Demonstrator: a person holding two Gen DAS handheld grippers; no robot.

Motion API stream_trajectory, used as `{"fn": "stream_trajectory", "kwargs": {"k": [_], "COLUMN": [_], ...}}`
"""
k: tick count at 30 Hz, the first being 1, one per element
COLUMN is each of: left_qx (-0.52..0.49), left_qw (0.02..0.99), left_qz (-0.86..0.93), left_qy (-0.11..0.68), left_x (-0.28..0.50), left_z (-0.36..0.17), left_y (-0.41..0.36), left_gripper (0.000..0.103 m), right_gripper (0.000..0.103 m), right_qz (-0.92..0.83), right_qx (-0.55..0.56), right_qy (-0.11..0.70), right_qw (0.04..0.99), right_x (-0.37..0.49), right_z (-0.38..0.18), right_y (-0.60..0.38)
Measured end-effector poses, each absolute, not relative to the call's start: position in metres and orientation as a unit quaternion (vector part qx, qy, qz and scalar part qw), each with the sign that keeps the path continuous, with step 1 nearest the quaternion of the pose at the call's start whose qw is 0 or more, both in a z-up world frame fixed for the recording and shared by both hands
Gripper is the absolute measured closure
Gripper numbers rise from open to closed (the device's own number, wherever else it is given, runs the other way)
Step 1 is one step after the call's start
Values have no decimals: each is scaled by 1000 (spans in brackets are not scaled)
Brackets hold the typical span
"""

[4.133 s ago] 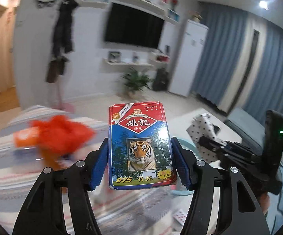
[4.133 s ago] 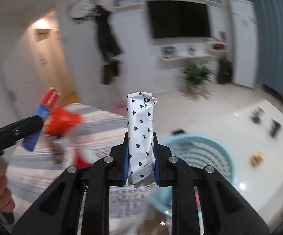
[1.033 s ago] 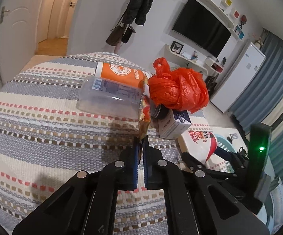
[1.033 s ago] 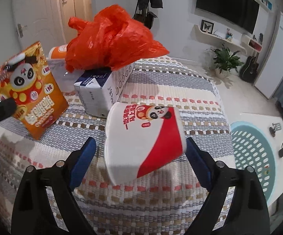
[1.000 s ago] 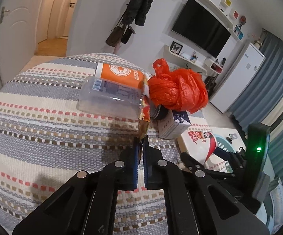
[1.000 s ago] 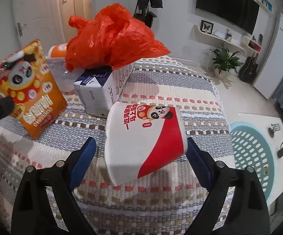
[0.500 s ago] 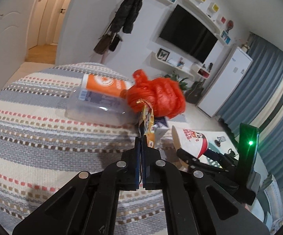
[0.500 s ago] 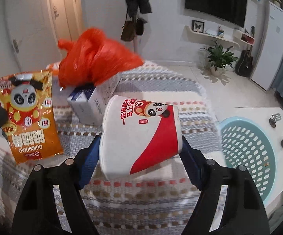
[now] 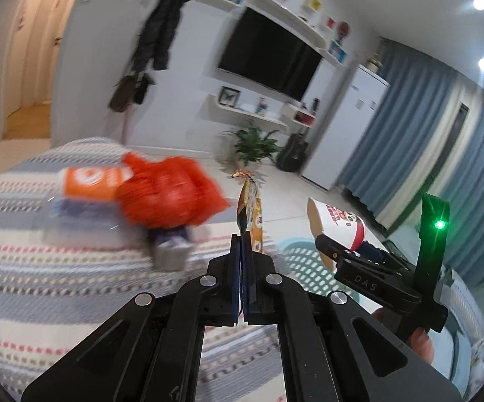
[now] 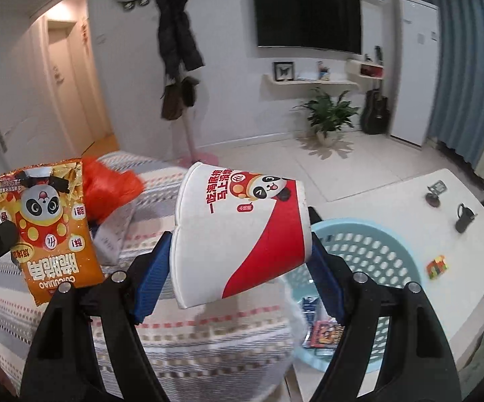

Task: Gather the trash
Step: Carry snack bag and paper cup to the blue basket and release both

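A living room with a wall television (image 10: 308,13) and blue curtains (image 9: 419,140) lay behind a bed in a striped cover (image 10: 208,341). Above that cover the right gripper (image 10: 240,251) had its blue pads clamped on a white-and-red paper cup (image 10: 242,231) with a panda print, held sideways, mouth to the left. Beside it the left gripper (image 9: 242,251) was pinched flat shut on the lower edge of an orange panda snack bag (image 10: 47,224), which stood up from the pads. Just past the bed's edge sat the pale blue perforated basket (image 10: 369,251), a few small packets visible in it. Back on the bed, blurred, lay an orange plastic bag (image 9: 171,201), a clear bottle with an orange label (image 9: 91,187) and a small box (image 9: 171,251).
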State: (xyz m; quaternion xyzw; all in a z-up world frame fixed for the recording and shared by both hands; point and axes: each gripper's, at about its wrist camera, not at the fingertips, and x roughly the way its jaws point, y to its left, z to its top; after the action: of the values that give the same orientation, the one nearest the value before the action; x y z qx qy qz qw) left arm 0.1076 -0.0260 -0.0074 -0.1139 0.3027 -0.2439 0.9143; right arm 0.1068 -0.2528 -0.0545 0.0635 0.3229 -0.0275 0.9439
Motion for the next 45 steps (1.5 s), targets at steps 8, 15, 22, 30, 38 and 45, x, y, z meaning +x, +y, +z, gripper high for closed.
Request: {"fn": "stream_trajectory", "kwargs": {"k": [8,15,22,30,38,45], "left_qx": [-77,-42,-13,-4,-9,-15], "left_qw": [898,876,856,839,845,847], "left_qz": [-301,-342,-357,-359,-352,-350], "left_qy": [312,337,373,409,403,399], "left_x": [128,149,164,175,169,164], "left_z": [-7,-30,-66,-101,-106,-103], "left_y": [-106,-183,-228,-241,-231,-210], "left_gripper": [103,103,103,95,46,46], "right_gripper": [29,29,29,28,27,27], "right_qz": [-76,-112,-131,-142,-144,-133], "right_qx": [102,139,166,195,207,185], "right_qy": [320,336,382,413,416,411], "right_qw": [939,925,900,878,874,883], "right_x": [92,82,82,84,81,83], "right_z": [-58,-82,-126,-155,-158,-149], "right_y": [-320,-375,-406,-423,-427,-411]}}
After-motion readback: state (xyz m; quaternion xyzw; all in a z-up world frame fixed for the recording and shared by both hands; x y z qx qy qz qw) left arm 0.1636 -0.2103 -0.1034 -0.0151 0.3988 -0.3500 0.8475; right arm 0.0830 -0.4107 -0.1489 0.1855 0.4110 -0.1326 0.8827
